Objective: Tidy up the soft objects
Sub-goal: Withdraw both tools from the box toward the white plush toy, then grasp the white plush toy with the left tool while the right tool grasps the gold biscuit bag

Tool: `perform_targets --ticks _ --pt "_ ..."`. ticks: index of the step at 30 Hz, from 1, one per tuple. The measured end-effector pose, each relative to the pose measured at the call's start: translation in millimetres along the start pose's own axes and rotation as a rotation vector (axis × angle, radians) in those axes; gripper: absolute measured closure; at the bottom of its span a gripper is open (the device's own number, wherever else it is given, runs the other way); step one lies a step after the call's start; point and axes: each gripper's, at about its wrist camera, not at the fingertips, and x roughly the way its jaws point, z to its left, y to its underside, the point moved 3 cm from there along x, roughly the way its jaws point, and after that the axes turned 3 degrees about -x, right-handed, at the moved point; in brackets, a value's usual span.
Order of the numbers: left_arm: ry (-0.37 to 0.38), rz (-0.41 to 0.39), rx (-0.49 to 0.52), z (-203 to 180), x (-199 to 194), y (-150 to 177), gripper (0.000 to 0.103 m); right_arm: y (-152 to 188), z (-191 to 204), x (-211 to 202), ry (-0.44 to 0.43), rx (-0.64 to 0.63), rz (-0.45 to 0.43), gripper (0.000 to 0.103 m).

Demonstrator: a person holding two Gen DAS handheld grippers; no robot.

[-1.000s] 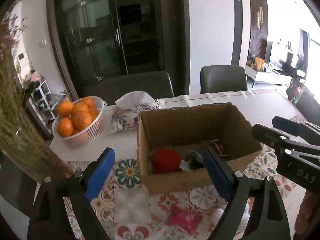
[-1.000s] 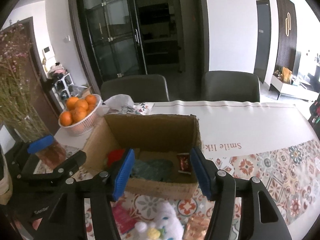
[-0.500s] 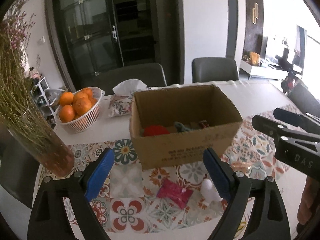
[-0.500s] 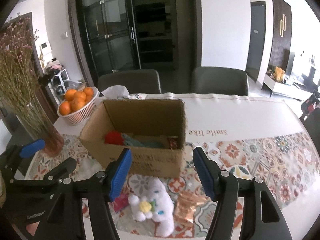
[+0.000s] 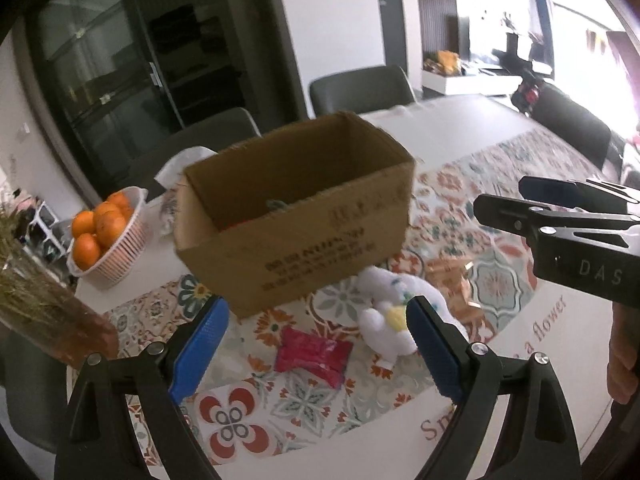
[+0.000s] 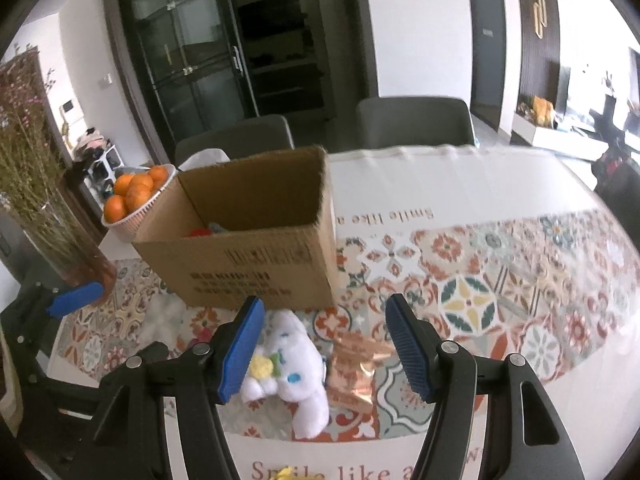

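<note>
Your left tool (image 5: 316,344) and right tool (image 6: 322,346) both hang with jaws apart, empty. Lower centre on the desk (image 6: 500,208): white plush toy (image 6: 294,372), crinkly copper foil pouch (image 6: 354,372) and flat red packet (image 5: 314,356) remain unsorted. Beyond, mid-frame, the brown cardboard box (image 6: 256,248) already holds some items.

The tablecloth (image 6: 460,208) on the counter carries red script: "Smile like a" upside down beside the cardboard box (image 6: 256,264), and again along its near edge. The left view shows "a flower" there. The right tongs (image 5: 532,208) bear "DAS" in pale letters. Black print on the box is too blurred to read.
</note>
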Motion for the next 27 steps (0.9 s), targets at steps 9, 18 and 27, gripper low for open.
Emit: perform_targets --ticks 9,18,27 --pt "0.068 0.071 0.189 -28.6 27.9 26.4 0.012 43.7 -24.2 18.4 0.032 0.117 0.000 0.038" --pt "0.170 0.156 0.231 -38.6 66.6 39.3 0.012 71.9 -33.6 50.4 0.014 0.187 0.047 0.038" --pt "0.234 0.189 0.225 -43.8 99.9 45.3 0.012 86.3 -40.1 80.4 -0.006 0.213 0.084 0.038"
